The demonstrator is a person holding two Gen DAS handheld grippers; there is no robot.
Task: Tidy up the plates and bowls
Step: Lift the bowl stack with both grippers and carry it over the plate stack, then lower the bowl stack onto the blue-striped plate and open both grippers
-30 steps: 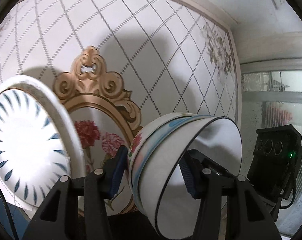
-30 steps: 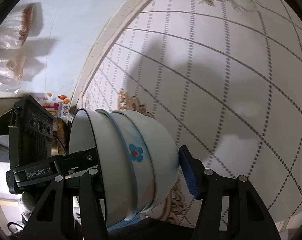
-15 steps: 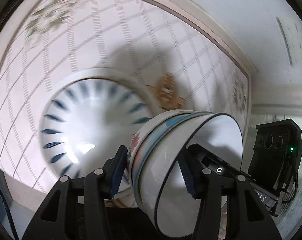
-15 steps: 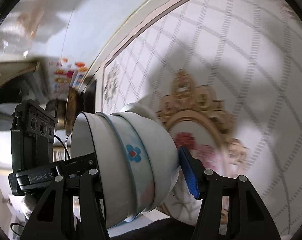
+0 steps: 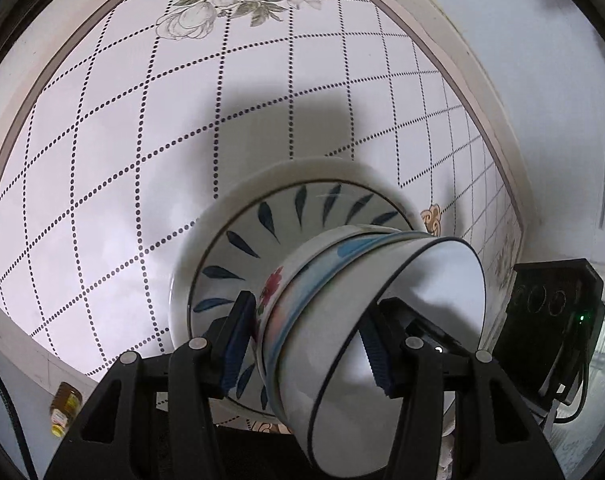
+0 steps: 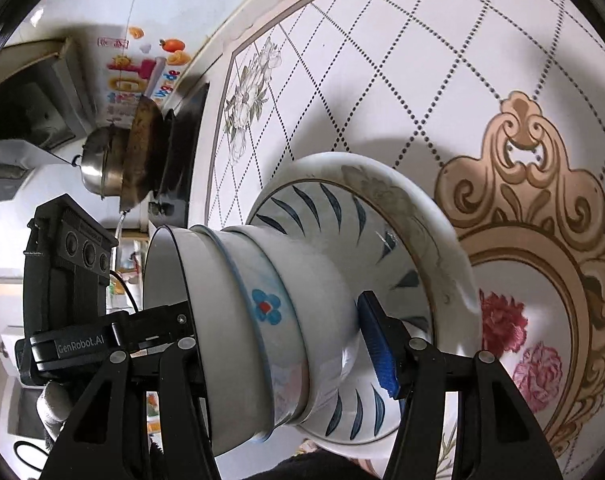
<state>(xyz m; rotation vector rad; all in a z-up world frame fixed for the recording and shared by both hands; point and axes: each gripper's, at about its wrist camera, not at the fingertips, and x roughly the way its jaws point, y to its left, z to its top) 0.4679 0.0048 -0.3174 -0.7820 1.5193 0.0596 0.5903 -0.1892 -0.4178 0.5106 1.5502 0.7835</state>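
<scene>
Stack of 3 nested white bowls [image 5: 366,312] [image 6: 262,320], held in my tools, the middle one blue-banded with a blue flower; its base sits in a wide bowl [image 5: 262,232] [image 6: 342,216] bearing dark blue leaf strokes inside, white rim outside.

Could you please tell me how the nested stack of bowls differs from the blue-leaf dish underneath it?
The nested stack of bowls is deep and steep-walled; the blue-leaf dish is wide and shallow. The stack carries a blue flower motif and a blue band, whereas the dish has dark blue leaf strokes radiating round its inside. The stack sits between the claw fingers; the dish lies on the table. Both are white glazed crockery.
</scene>
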